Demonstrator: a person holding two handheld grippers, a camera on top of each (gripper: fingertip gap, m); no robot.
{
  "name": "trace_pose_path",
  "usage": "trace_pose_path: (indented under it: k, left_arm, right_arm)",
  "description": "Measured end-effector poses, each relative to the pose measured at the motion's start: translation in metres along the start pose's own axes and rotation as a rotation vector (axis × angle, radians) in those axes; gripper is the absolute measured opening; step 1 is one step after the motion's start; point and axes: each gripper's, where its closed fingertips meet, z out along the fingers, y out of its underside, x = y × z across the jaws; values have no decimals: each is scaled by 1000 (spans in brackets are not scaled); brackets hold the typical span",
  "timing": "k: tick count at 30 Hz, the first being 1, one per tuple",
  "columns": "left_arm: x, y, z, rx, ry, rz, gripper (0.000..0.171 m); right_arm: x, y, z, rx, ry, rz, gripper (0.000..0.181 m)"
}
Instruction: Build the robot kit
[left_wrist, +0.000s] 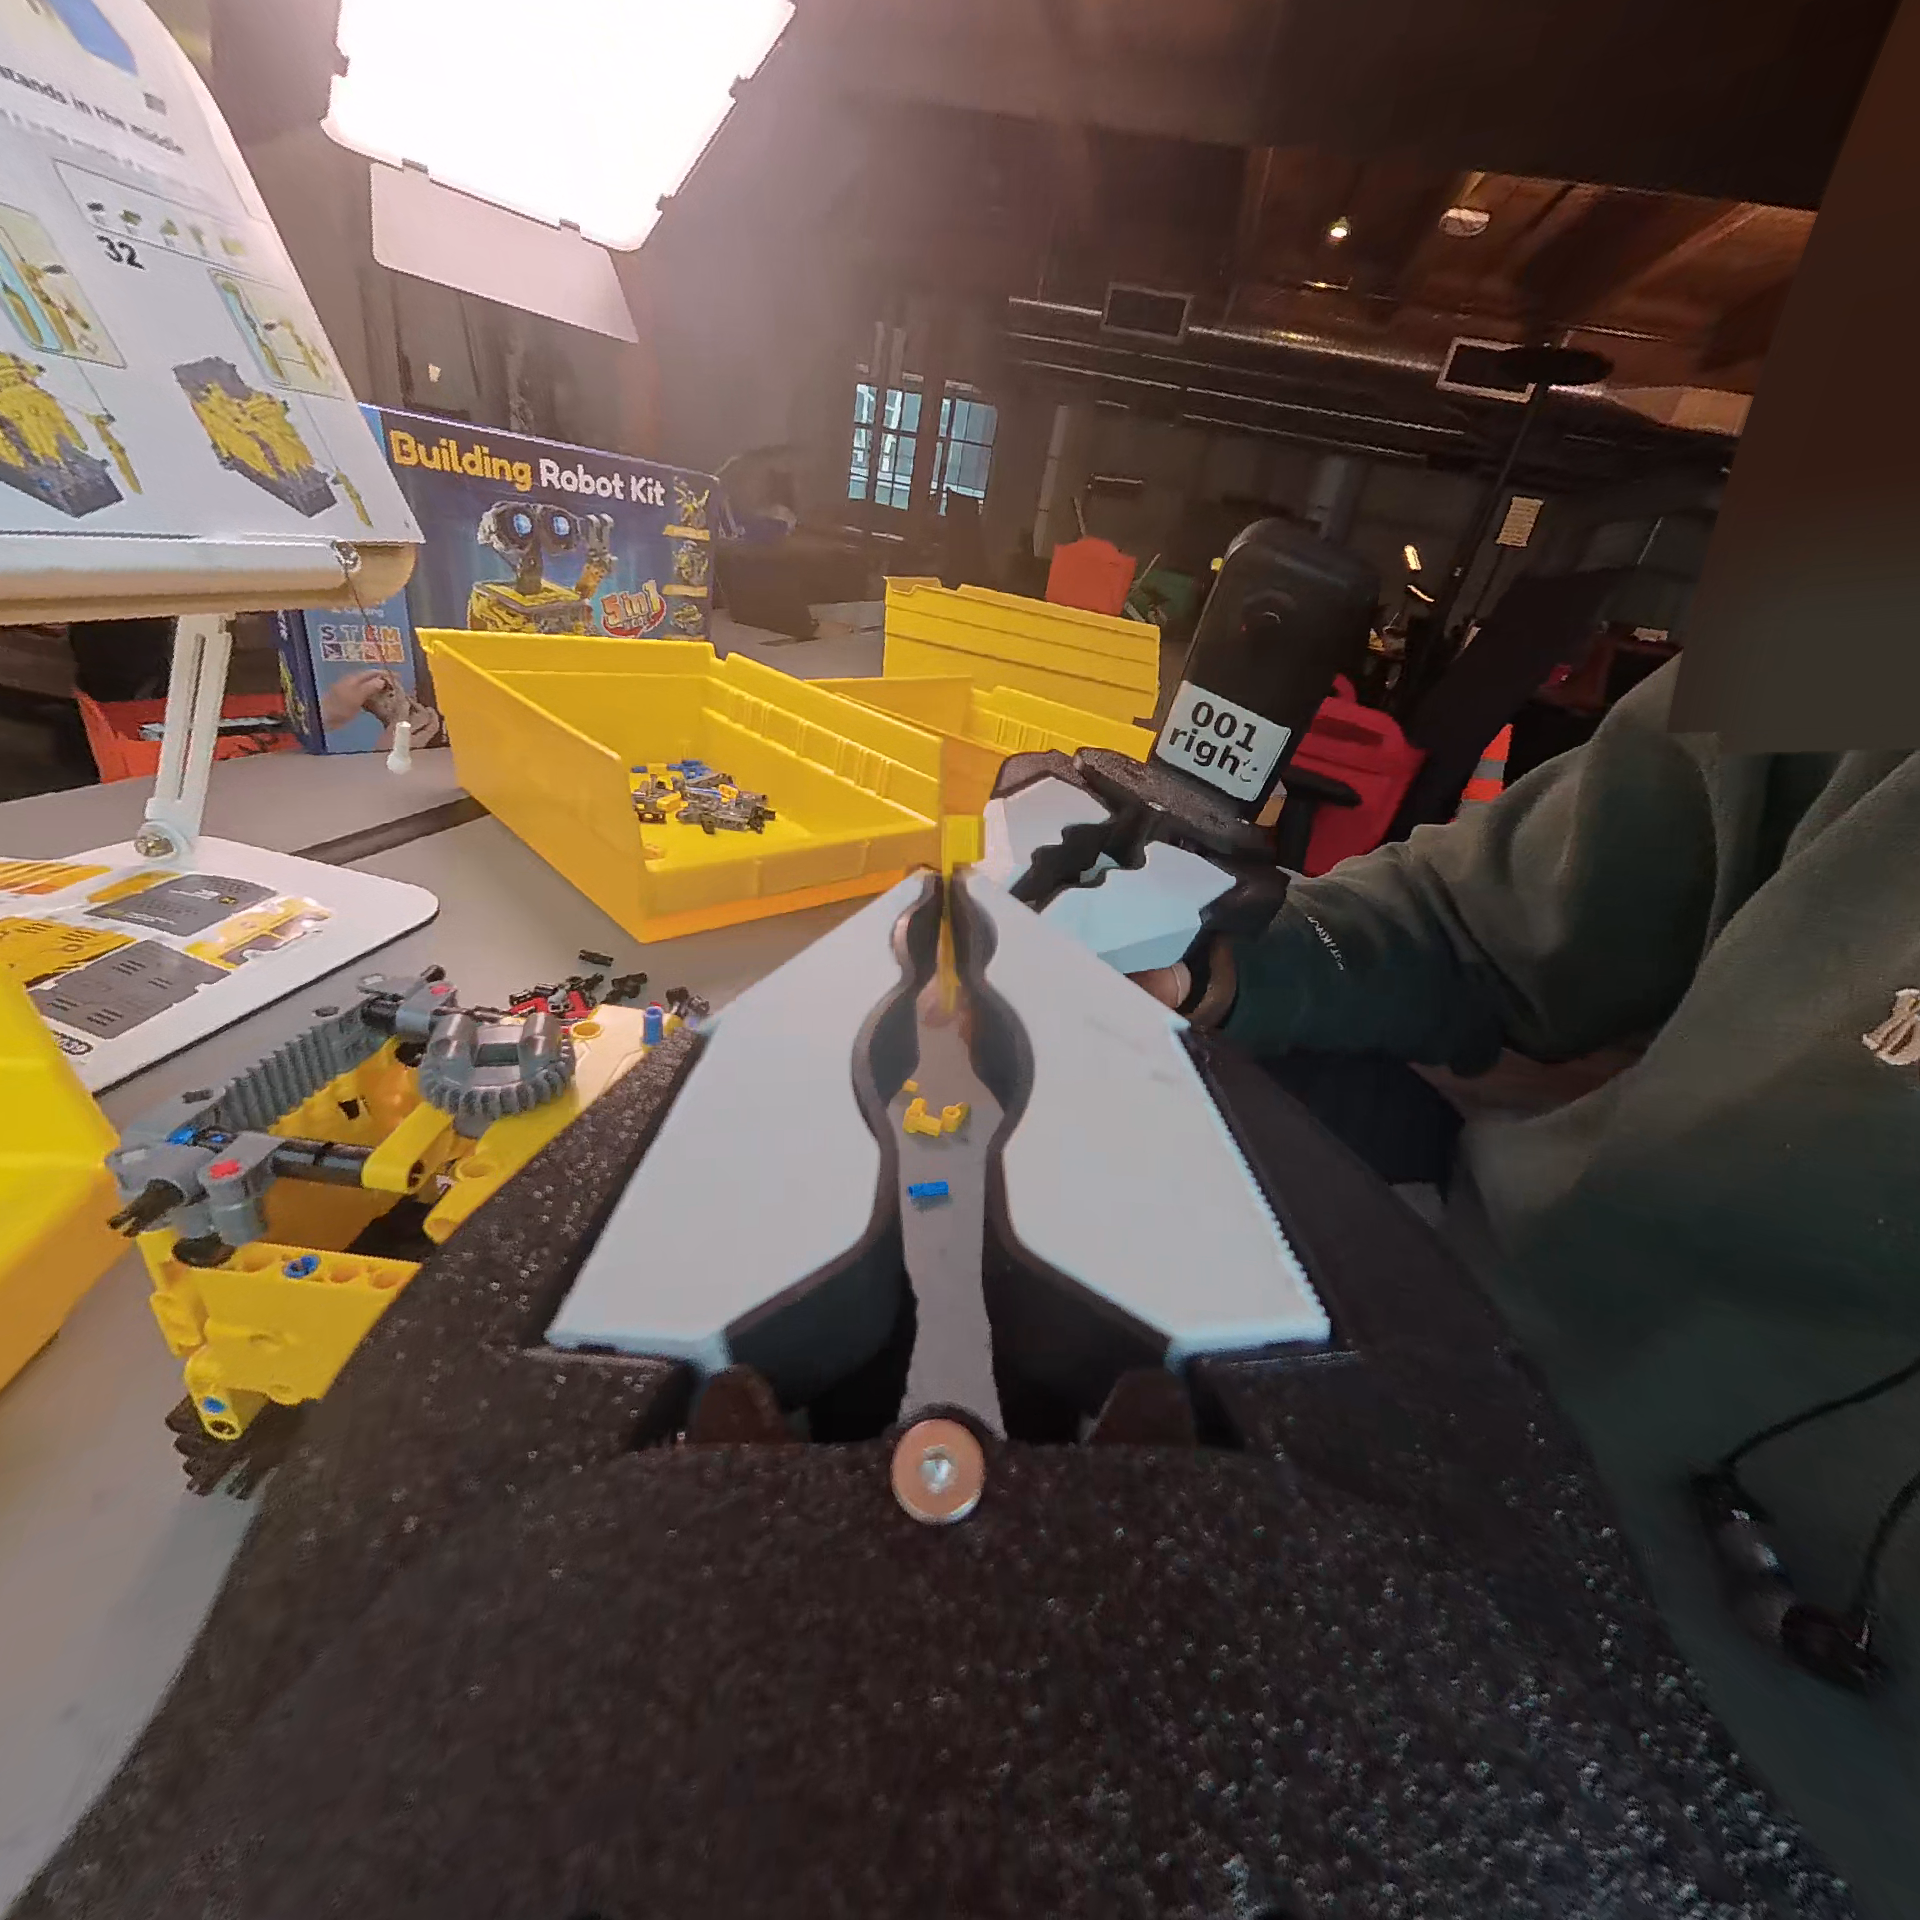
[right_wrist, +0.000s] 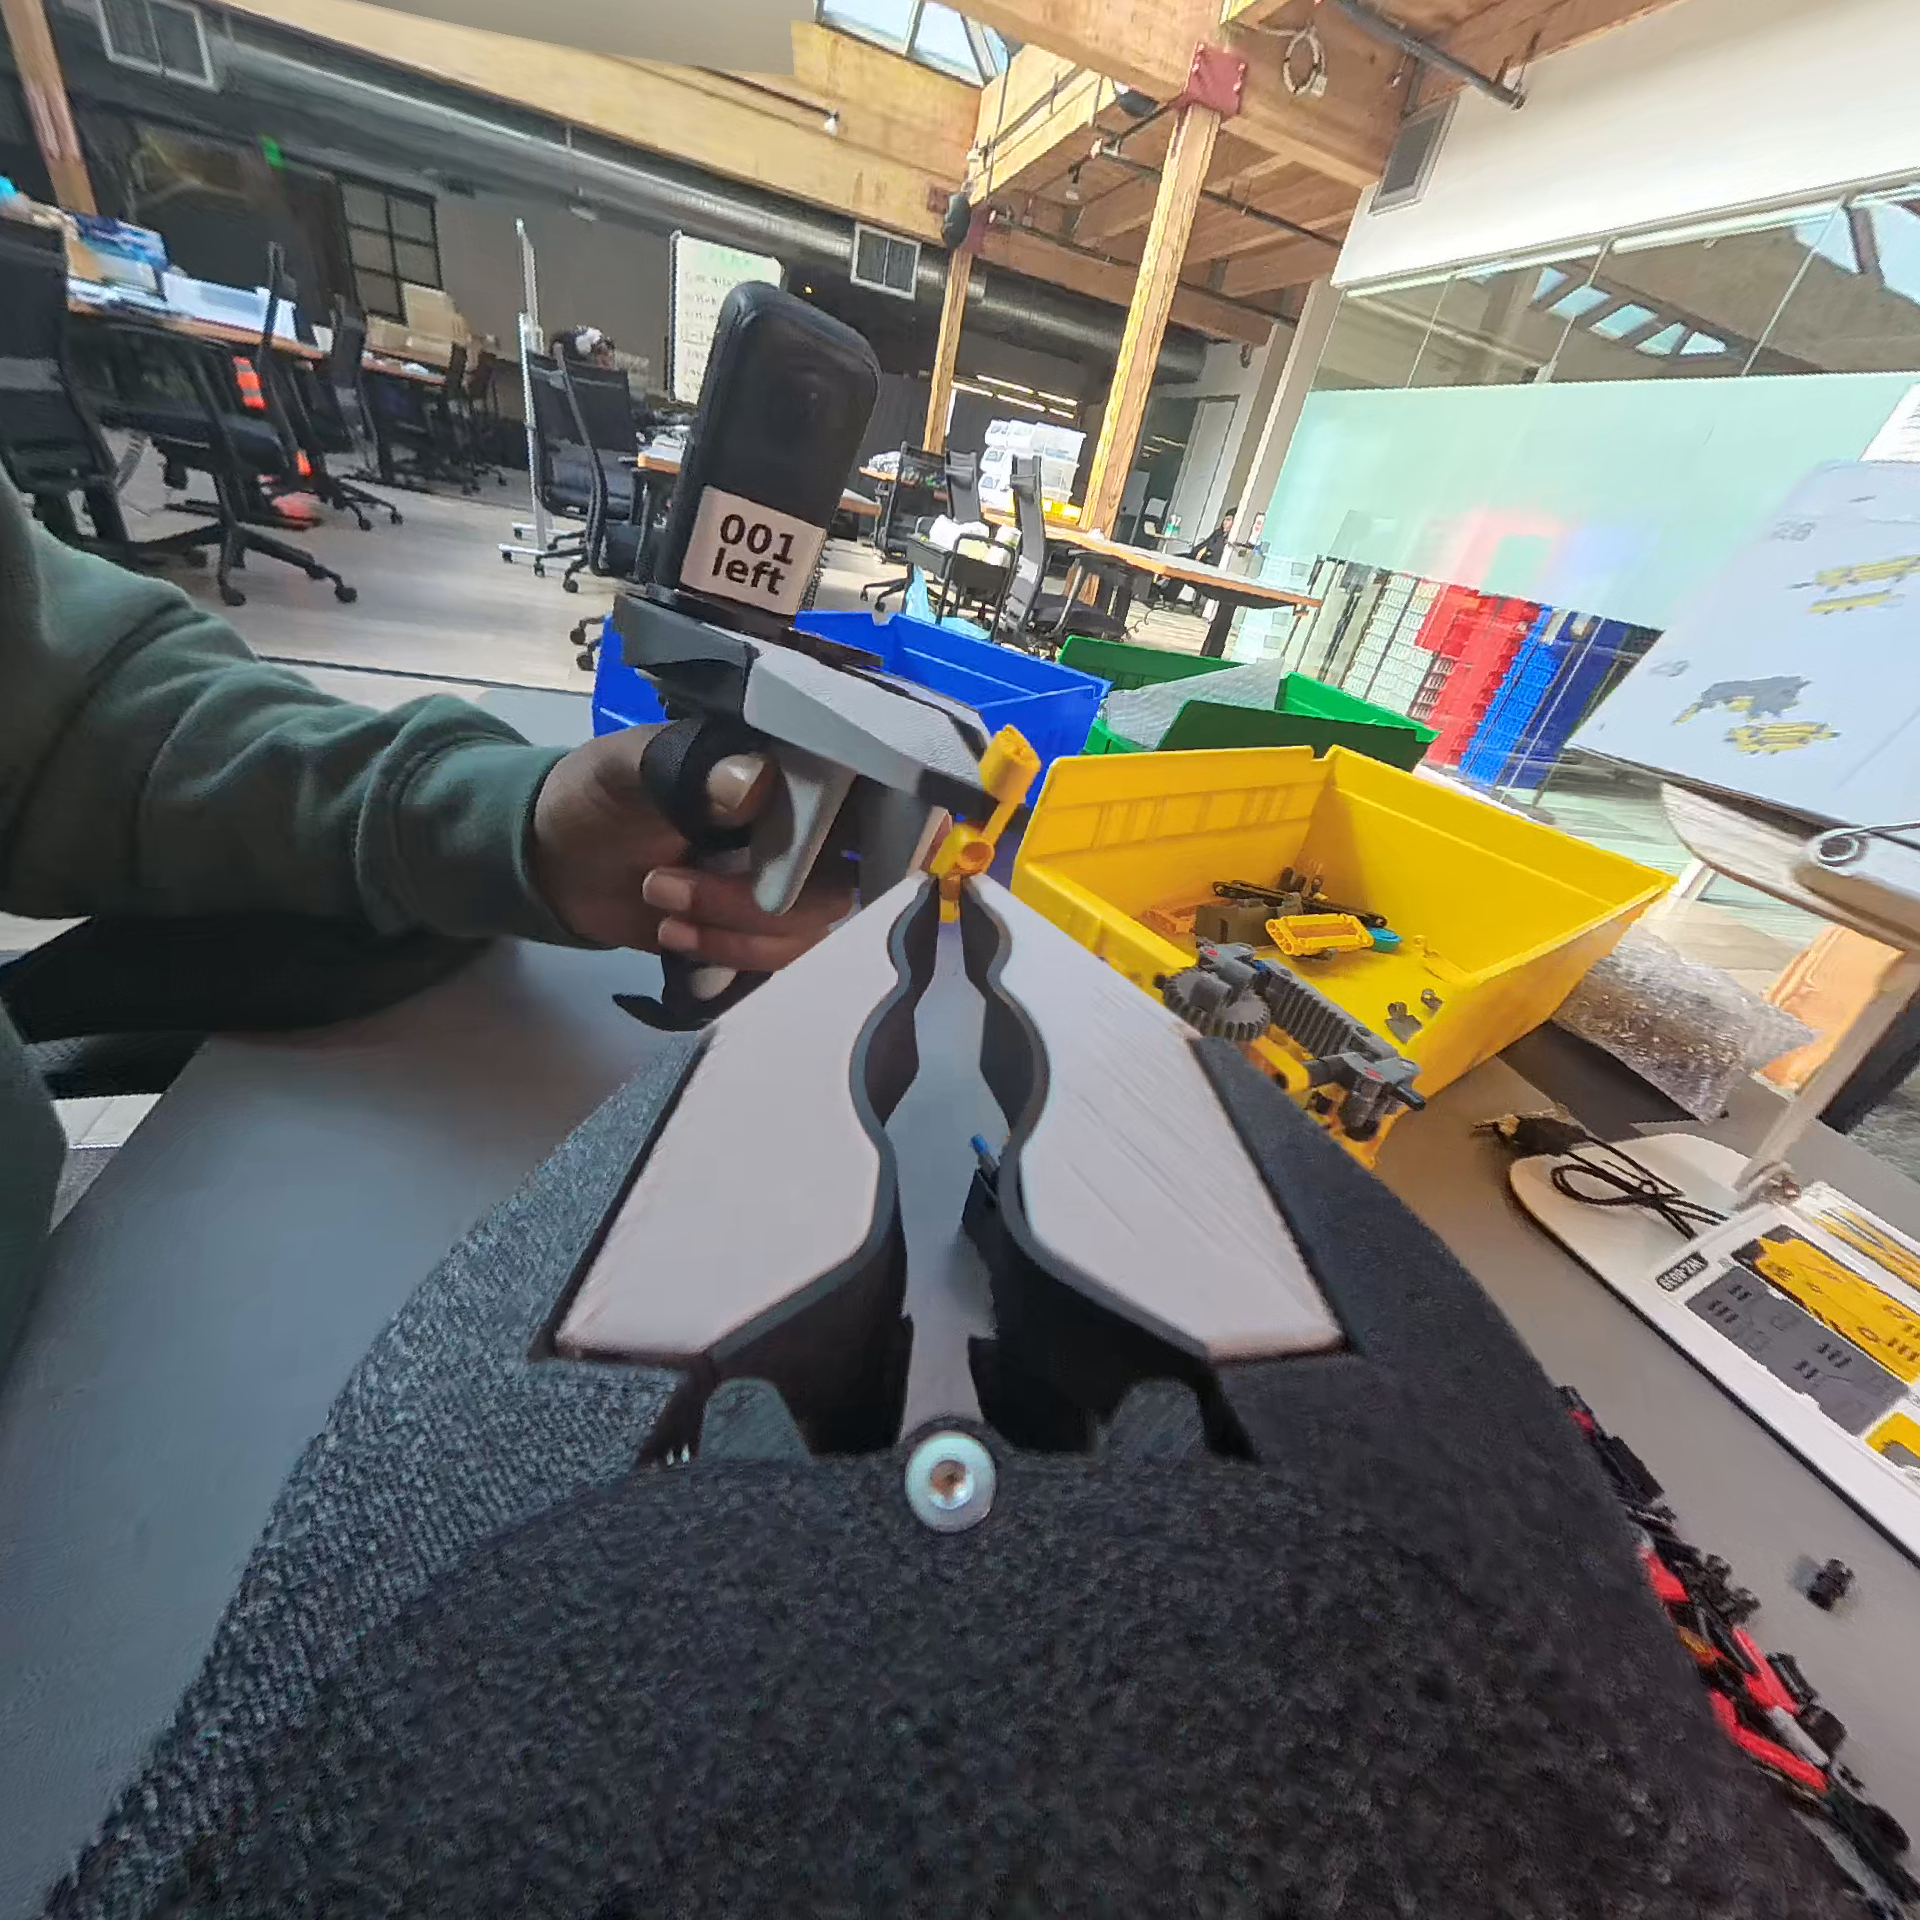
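Left wrist view: we're pinching one thin yellow axle piece (left_wrist: 948, 935) with both the left gripper (left_wrist: 945, 904) and right gripper (right_wrist: 948, 902), held above the table (left_wrist: 499, 914), so we're probably risking a slip if either twists.

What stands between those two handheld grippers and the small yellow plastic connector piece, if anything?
Nothing visible does. The left gripper is shut directly on the small yellow plastic connector piece, and the right gripper pinches it too, tip to tip.
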Motion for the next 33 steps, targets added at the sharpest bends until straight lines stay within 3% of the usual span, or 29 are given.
trace_pose_path:
  k: [4,12,19,33]
  left_arm:
    - [-2,9,-1,-42,15,-25,0]
    - [-4,52,-2,-270,22,56,0]
    - [5,80,3,-365,79,71,0]
    - [12,86,1,-383,132,90,0]
  right_arm:
    - [-2,8,0,-48,-16,-46,2]
    - [-2,20,-12,-140,-147,88,33]
    - [-20,45,-16,-243,-253,77,20]
    - [-25,57,-19,-281,-302,115,8]
